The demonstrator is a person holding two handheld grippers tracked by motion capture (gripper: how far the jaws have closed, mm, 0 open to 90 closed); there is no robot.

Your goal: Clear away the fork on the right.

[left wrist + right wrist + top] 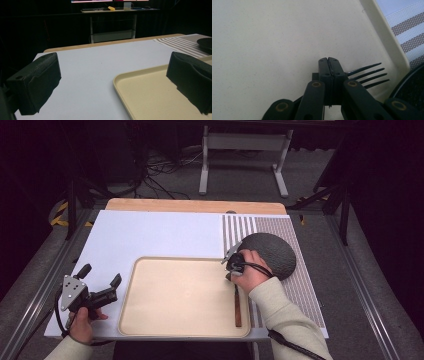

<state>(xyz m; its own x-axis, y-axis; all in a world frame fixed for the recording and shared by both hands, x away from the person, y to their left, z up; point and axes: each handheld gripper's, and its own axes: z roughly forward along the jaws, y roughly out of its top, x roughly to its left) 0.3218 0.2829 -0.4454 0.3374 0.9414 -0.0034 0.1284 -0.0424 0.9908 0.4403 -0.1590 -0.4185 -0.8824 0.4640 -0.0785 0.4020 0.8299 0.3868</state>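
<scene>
At the lower left, the left claw (100, 282) gapes wide and empty beside the beige tray (150, 320), while right of centre the right claw (329, 65) pinches a fork (369, 75), its brown handle (237, 307) trailing toward the tray's lower right.

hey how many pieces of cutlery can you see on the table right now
1: a fork at the right edge of the beige tray, clamped in the right hand-held gripper. Its brown handle lies along the tray's right side. Others could be hidden under the hand.
</scene>
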